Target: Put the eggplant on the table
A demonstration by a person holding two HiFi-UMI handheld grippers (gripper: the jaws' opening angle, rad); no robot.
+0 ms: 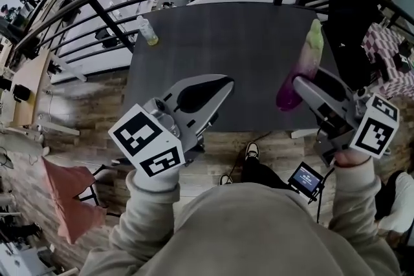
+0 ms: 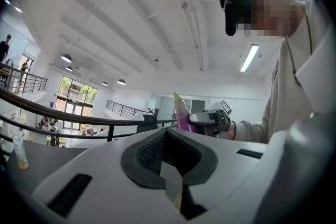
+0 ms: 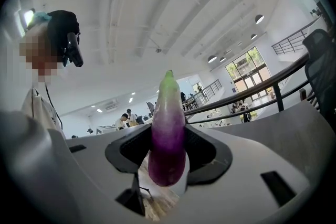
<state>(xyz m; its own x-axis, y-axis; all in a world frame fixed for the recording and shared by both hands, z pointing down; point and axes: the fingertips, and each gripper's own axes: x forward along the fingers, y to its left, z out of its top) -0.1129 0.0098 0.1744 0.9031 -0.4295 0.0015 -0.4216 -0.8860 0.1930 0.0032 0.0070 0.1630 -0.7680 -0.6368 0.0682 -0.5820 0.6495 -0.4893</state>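
Your right gripper (image 1: 299,83) has its jaws clamped on the eggplant (image 1: 309,56), upright with the green end up, over the surface (image 1: 213,42)'s right side. Your left gripper (image 1: 223,84) has its jaws together.

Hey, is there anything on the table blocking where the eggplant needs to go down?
Nothing visible does. The eggplant, clamped in the right hand-held gripper, shows over a bare stretch at the right of the table. The only thing on it, a bottle, stands at the far left, well apart.
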